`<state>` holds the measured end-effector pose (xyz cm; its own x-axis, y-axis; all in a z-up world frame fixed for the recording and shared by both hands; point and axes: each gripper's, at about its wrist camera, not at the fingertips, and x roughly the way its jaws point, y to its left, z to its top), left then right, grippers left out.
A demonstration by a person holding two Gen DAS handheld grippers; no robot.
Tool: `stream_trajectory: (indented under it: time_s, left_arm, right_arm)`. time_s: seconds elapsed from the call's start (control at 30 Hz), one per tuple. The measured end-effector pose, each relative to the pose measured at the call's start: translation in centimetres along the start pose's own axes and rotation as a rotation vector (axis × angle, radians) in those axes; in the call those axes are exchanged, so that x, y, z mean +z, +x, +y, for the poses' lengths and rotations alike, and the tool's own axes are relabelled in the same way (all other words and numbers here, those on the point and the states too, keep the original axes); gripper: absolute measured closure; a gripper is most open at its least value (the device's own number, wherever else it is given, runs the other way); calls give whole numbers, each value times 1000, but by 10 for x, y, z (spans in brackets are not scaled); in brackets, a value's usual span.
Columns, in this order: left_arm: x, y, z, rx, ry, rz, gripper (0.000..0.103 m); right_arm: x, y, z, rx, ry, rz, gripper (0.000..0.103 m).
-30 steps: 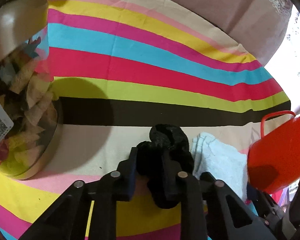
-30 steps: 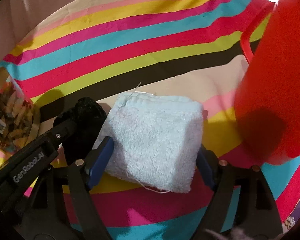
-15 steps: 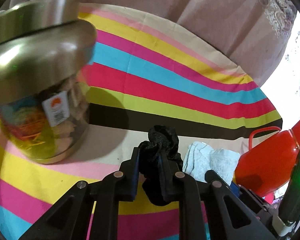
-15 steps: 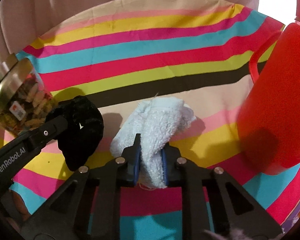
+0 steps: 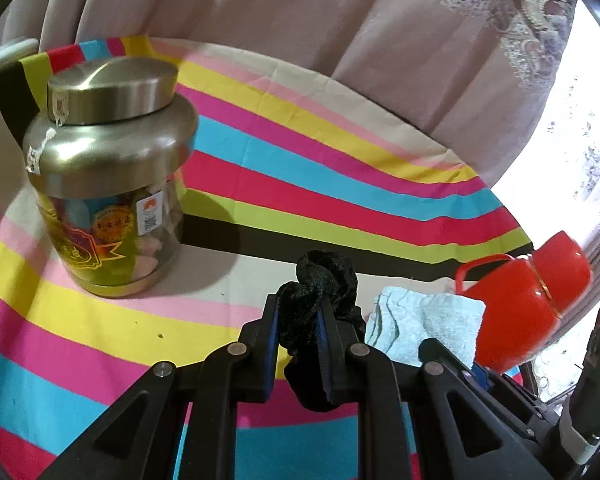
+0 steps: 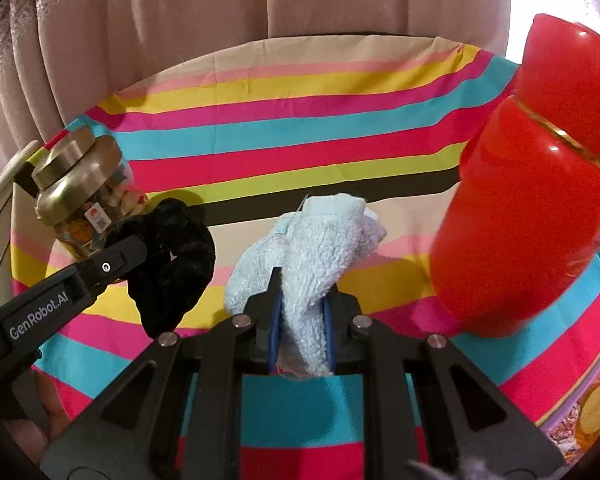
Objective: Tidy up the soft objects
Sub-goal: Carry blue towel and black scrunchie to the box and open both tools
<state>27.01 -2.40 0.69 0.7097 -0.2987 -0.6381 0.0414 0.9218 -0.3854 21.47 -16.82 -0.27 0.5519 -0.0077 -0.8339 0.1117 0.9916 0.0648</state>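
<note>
Looking down the left wrist view first: left gripper (image 5: 298, 326) is nearly closed, blue pads pinching a black velvet scrunchie (image 5: 320, 292) that bunches above the jaws and droops below them. Pinched mid-loop, so it hangs clear of the striped cloth (image 5: 300, 184). Glass jar (image 5: 112, 200) with metal lid stands to the left, well apart; the light blue towel (image 5: 428, 326) and red flask (image 5: 520, 304) sit to the right. Open cloth straight ahead up to the curtain (image 5: 300, 20), so room to travel forward or left past the jar.

Right wrist view: right gripper (image 6: 302, 320) is clamped almost fully onto the light blue towel (image 6: 312, 256), which is squeezed narrow between the pads and flares out above them. Whether its lower edge touches the cloth I can't tell. Red flask (image 6: 532, 208) is close on the right, main collision risk, probably tips easily. Left gripper (image 6: 136, 254) and scrunchie (image 6: 172, 264) hang just left, jar (image 6: 84, 208) behind. Free lane is forward, centre of cloth (image 6: 300, 128). No bin or target visible in either view.
</note>
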Motion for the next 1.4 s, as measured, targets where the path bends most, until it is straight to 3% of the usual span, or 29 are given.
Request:
stream_trajectory:
  time_s: [0.53, 0.9, 1.4]
  left_arm:
    - [-27, -38, -32, -68, 16, -24, 85]
    - [-51, -66, -78, -160, 53, -7, 85]
    - [-117, -67, -217, -366, 252, 142, 85]
  right_arm:
    - [-15, -69, -42, -21, 18, -45, 83]
    - [-38, -112, -113, -39, 85, -25, 83]
    - [-94, -184, -267, -308, 192, 58, 82]
